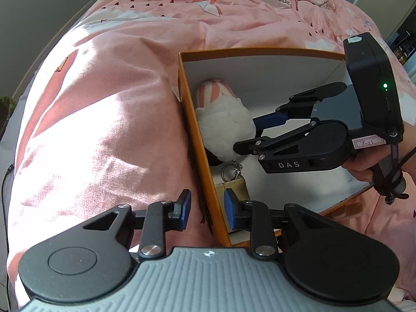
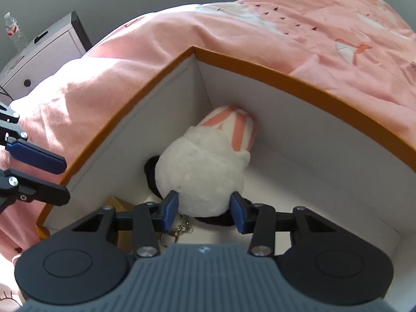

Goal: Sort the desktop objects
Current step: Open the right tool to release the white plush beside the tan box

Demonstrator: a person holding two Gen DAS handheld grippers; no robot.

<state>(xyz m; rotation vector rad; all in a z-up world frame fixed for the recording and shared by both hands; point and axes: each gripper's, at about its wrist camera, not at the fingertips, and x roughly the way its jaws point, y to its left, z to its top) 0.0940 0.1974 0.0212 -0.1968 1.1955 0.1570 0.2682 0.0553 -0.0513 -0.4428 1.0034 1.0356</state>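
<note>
An orange box [image 1: 197, 130] with a white inside lies on the pink bedspread. A white plush toy [image 1: 223, 124] with pink-striped ears lies in its corner, also in the right wrist view [image 2: 205, 166]. A metal keyring [image 1: 231, 170] and a gold tag [image 1: 234, 186] lie beside it. My right gripper [image 2: 205, 210] is inside the box, its blue pads on either side of the plush's near end, seemingly touching it. My left gripper [image 1: 206, 208] is open, straddling the box's left wall [image 2: 109, 140].
The pink bedspread [image 1: 104, 117] surrounds the box. A white cabinet [image 2: 39, 52] with a water bottle [image 2: 14, 32] stands beyond the bed. A dark cable [image 1: 5, 182] runs along the bed's left edge.
</note>
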